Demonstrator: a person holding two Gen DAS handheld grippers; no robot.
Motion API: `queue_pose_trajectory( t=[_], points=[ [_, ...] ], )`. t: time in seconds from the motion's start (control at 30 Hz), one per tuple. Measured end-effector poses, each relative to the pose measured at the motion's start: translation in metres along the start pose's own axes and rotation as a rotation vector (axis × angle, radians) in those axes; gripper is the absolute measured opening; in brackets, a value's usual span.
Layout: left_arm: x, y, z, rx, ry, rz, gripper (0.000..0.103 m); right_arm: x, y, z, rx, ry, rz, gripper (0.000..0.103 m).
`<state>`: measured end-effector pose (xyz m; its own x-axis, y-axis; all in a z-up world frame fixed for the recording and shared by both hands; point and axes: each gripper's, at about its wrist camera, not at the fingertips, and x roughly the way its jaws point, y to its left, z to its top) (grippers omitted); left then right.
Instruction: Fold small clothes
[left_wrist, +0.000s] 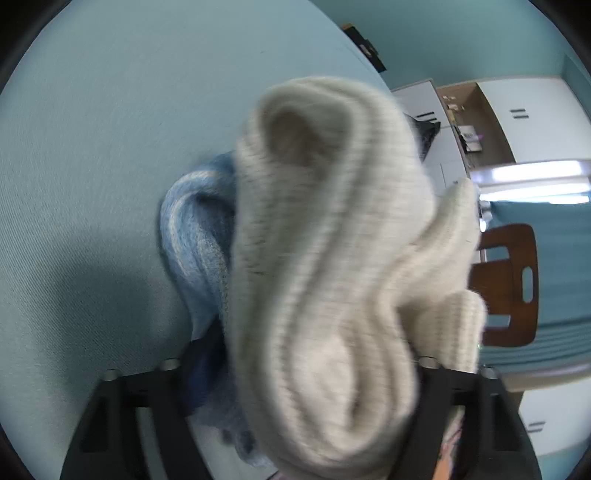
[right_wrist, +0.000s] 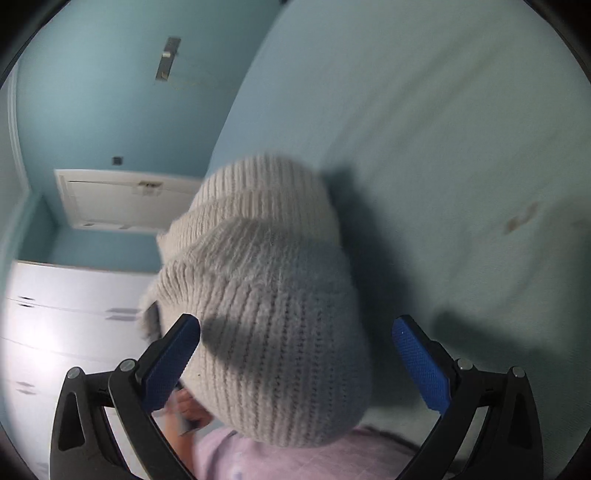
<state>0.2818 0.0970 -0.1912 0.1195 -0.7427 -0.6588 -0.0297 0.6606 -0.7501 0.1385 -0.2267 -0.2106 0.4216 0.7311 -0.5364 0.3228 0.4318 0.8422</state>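
While cream knit (left_wrist: 332, 240) hides left jaws (left_wrist: 306, 369), grip unclear | right jaws (right_wrist: 295, 350) wide apart, ribbed beanie (right_wrist: 273, 295) between, unclamped

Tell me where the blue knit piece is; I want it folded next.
In the left wrist view, the blue knit piece lies on the teal surface, left of centre, partly tucked behind the cream knit item that fills the middle.

Bare tablecloth (right_wrist: 461, 129) beyond cream knit hat (right_wrist: 273, 295)
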Motion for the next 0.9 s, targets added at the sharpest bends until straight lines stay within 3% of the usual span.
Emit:
queue_pose_trajectory(
  t=[0.1, 0.2, 0.33, 0.47, 0.6, 0.8, 0.9],
  points=[
    [0.0, -0.009, -0.002, 0.026, 0.003, 0.04, 0.066, 0.013, 0.0, 0.009, -0.018, 0.083, 0.036, 0.102],
    [0.006, -0.007, 0.005, -0.03, -0.012, 0.018, 0.065, 0.031, 0.003, 0.012, -0.028, 0.123, 0.056, 0.102],
    [0.001, 0.006, -0.003, -0.103, -0.042, 0.009, 0.065, 0.052, -0.009, 0.007, 0.095, 0.118, 0.109, 0.103],
    [0.007, -0.016, 0.006, -0.079, -0.036, 0.065, 0.057, 0.047, 0.009, 0.001, 0.085, 0.102, 0.017, 0.102],
    [-0.003, -0.049, 0.011, 0.021, -0.054, 0.139, 0.05, 0.038, 0.054, -0.005, -0.097, 0.083, -0.113, 0.097],
    [-0.012, -0.088, 0.036, 0.081, -0.119, 0.138, 0.049, 0.008, 0.089, 0.029, -0.187, -0.011, -0.099, 0.097],
    [0.007, -0.069, 0.056, 0.014, -0.08, 0.159, 0.049, 0.002, 0.092, 0.053, -0.186, -0.028, -0.135, 0.097]
  ],
)
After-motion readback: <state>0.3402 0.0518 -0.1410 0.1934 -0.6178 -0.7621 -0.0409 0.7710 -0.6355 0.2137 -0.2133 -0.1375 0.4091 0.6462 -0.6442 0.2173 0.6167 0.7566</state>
